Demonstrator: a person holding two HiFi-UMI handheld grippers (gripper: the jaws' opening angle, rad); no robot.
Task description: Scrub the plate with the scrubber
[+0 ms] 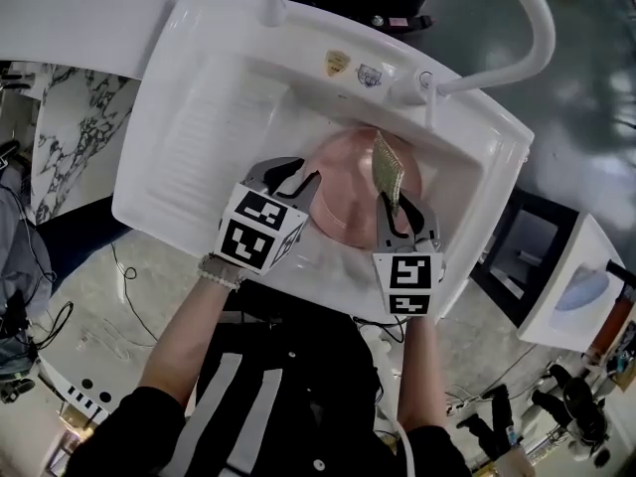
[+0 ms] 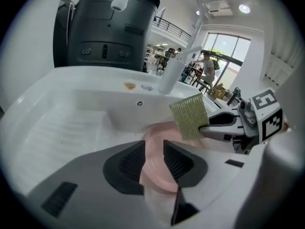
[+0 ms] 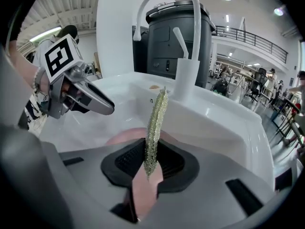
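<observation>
Pink plate [image 1: 343,202] lies flat in the basin at the right end of the white sink [image 1: 199,117]. Left gripper [image 1: 293,179]: jaws apart at the plate's left rim, pads not pressing. Right gripper [image 1: 403,207]: closed on the green mesh scrubber [image 1: 390,167], upright over the plate's right side. Risk: the unclamped plate may skid under the first stroke, and the thin scrubber may fold or slip out.

Plate [image 1: 348,182] near rim hidden behind left gripper [image 1: 303,175], right gripper [image 1: 402,207]; rim blurred between left jaws, perhaps untouched.
</observation>
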